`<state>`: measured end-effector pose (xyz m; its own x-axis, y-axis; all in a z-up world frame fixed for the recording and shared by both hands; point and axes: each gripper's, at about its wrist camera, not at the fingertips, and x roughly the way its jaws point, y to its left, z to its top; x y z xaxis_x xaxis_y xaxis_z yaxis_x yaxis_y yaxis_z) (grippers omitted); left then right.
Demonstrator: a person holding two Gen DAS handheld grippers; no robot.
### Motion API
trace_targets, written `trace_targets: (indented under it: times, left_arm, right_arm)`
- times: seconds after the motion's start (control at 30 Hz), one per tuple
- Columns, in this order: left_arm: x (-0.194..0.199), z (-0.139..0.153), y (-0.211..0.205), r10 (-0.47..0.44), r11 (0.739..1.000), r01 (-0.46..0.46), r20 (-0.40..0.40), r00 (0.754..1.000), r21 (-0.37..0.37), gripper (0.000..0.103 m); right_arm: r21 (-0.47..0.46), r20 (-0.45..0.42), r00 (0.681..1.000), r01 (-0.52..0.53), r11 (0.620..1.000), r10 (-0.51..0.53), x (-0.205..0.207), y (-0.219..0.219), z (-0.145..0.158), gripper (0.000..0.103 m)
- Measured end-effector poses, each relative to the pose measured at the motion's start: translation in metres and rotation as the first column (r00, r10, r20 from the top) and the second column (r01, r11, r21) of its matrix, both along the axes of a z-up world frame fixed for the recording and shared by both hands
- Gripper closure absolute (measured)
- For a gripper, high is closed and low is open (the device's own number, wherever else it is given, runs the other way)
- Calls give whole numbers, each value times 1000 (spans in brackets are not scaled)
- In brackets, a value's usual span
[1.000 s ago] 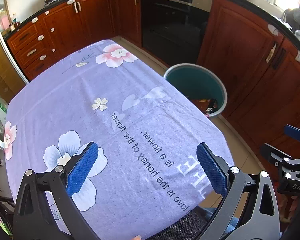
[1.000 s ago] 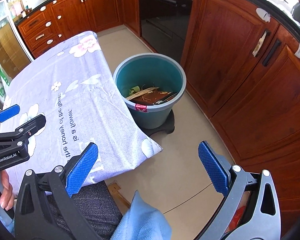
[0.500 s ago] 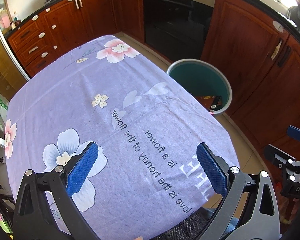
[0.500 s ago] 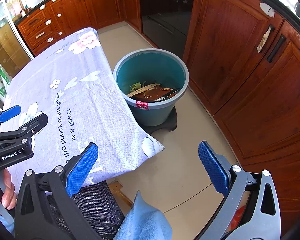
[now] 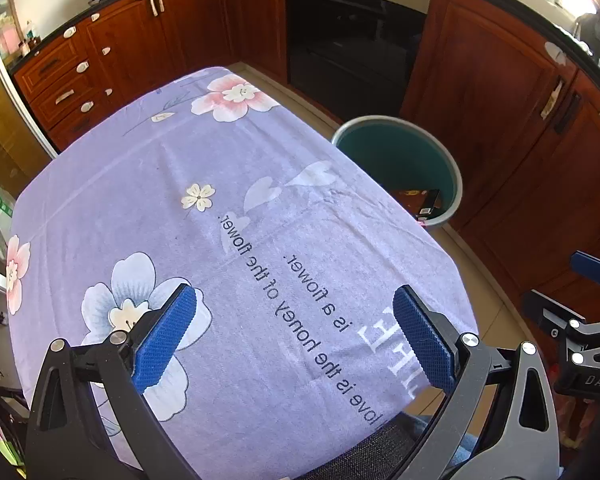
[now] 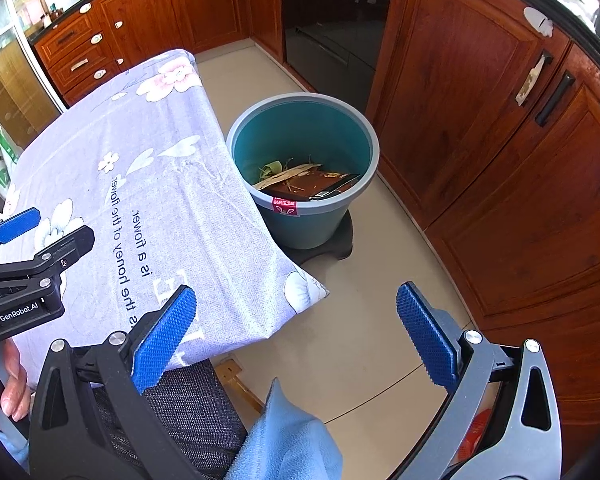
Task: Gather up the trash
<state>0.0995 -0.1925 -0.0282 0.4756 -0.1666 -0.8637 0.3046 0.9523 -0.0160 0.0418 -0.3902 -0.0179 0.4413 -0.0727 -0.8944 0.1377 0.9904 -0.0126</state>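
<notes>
So the landmark here is the teal bin (image 6: 304, 172), sitting on the floor (image 6: 360, 320) on a dark base, right at the far corner of the desk (image 5: 228, 208). The desk is covered by a purple cloth with flowers and some printed text on it, and nothing lies on the cloth that I can make out.

The trash is down inside the bin: a dark flat box (image 6: 320, 186), a pale strip of cardboard (image 6: 288, 172) lying across it, and some green scraps (image 6: 272, 168) against the wall nearest the desk. From the left wrist view only a bit of the box shows over the rim.

Left hand-held gripper (image 5: 296, 340) hovers over the near part of the desk, well short of the bin, blue pads spread wide with nothing between them. Right hand-held gripper (image 6: 296, 340) hangs over the floor on the near side of the bin, off the desk's edge, also spread wide and empty.

Wooden cabinets (image 6: 480, 140) wrap around behind the bin, with a black oven (image 6: 332, 32) just past it. Near the camera in the right wrist view there's a grey seat cushion (image 6: 188, 408) and a fold of light blue fabric (image 6: 288, 440). A hand (image 6: 12, 384) grips the left tool's handle.
</notes>
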Motion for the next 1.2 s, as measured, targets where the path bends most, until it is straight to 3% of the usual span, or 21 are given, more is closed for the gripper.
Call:
trace_targets:
  times: [1.2]
  left_arm:
    - [-9, 3, -1, -11, 1000, 10, 22, 1000, 30, 4]
  right_arm:
    - [-14, -10, 1000, -2, 1000, 2, 1, 1, -4, 7]
